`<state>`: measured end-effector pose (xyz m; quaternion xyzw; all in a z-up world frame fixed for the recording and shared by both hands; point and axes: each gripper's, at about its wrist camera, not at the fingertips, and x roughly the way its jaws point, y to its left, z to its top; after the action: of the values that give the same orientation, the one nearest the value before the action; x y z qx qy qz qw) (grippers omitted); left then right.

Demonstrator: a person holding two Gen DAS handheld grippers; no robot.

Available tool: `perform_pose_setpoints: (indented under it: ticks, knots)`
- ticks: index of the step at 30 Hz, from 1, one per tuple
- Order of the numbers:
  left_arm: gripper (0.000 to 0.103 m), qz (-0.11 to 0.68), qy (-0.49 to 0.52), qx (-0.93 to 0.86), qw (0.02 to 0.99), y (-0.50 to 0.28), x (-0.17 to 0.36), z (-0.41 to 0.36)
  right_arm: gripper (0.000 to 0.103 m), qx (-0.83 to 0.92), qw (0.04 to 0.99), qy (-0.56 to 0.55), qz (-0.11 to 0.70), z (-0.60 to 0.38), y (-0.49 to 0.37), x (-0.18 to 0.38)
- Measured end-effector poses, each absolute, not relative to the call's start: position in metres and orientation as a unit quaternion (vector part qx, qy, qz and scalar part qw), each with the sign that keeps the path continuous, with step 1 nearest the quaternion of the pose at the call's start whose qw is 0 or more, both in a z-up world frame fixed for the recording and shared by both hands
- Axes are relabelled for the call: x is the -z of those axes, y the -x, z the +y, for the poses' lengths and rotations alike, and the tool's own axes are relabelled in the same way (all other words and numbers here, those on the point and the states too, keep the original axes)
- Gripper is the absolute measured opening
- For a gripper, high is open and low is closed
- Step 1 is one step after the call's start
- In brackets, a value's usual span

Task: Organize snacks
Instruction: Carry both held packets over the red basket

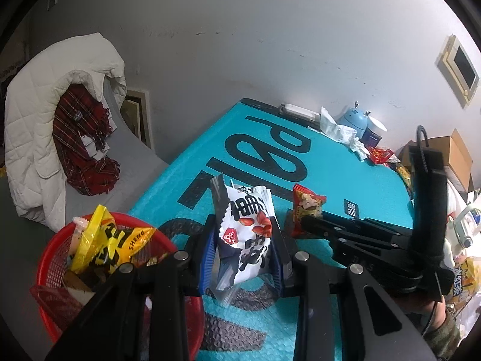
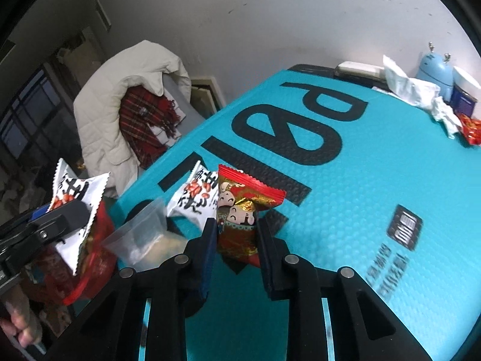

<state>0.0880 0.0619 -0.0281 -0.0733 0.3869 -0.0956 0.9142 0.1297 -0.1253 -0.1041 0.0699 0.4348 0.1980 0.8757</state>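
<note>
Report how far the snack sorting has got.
Done: several packets, one yellow, sit in the red basket. In hand: left gripper clamps a white packet, right gripper a red packet. Left: another white packet and a clear bag on the teal mat.

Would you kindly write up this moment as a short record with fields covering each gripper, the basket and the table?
left gripper: shut on the white snack packet
right gripper: shut on the red snack packet
red basket: beside the left gripper, holds a yellow packet and other wrappers
table cover: teal with large black letters
loose on table: another white packet and a clear bag
far edge: crumpled tissue, blue round gadget
</note>
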Motion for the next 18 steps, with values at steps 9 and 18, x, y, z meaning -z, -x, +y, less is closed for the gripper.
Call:
perform_pose_setpoints:
  ticks: [9,18]
  knots:
    - [0.031,0.379,0.075,0.104,0.916,-0.059,0.022,0.054,0.026,-0.193,0.884,-0.072,0.42,-0.137,-0.08,0.082]
    - [0.031,0.377,0.076,0.114,0.916,-0.028,0.02,0.048,0.026,-0.201,0.887,-0.079,0.409,-0.143,-0.031,0.073]
